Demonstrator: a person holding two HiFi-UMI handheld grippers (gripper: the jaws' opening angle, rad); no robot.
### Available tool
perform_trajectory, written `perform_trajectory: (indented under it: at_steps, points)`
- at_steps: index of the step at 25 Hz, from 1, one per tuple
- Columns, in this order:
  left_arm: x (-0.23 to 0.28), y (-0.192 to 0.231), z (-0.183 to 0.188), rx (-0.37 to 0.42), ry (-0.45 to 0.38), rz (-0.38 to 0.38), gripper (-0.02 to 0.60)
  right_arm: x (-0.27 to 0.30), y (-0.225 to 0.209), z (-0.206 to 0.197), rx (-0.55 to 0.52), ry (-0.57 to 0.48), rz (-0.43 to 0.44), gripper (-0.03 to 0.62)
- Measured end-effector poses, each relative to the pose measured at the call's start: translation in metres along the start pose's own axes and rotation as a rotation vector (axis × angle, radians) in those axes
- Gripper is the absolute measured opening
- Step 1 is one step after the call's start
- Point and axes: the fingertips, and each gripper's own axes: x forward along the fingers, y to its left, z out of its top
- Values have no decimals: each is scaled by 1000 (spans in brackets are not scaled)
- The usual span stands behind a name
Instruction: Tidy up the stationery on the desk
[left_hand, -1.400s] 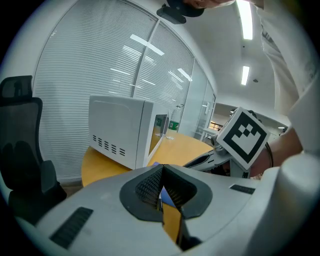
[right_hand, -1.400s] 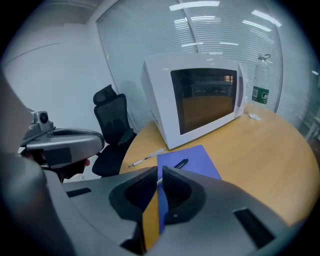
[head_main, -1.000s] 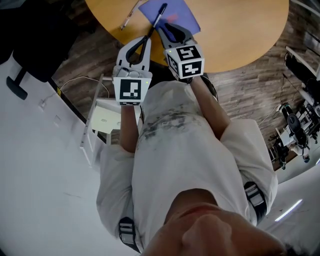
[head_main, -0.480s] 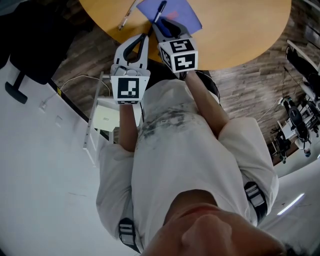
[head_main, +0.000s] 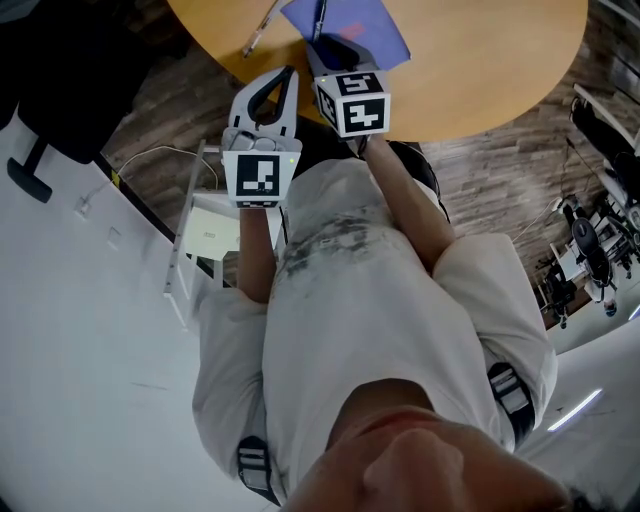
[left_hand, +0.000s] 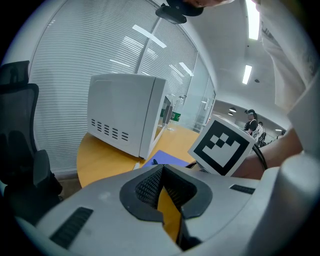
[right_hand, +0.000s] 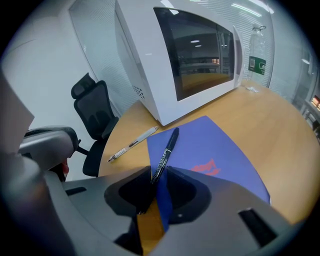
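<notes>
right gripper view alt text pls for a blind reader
The right gripper grips the near end of a black pen lying on a blue folder on a wooden table. A white pen and a white microwave sit beyond.

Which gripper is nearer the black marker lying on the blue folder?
Right. The right gripper meets the black marker at its near end; the left gripper hangs alongside, short of the blue folder.
</notes>
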Motion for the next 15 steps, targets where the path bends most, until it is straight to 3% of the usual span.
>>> perform_trajectory:
  at_steps: [5, 15]
  points:
    - [0, 2, -1, -4, 0, 12, 9, -1, -8, -1, 18, -9, -19, 97]
    - [6, -12, 4, 0, 0, 22, 9, -14, -12, 0, 23, -34, 5, 95]
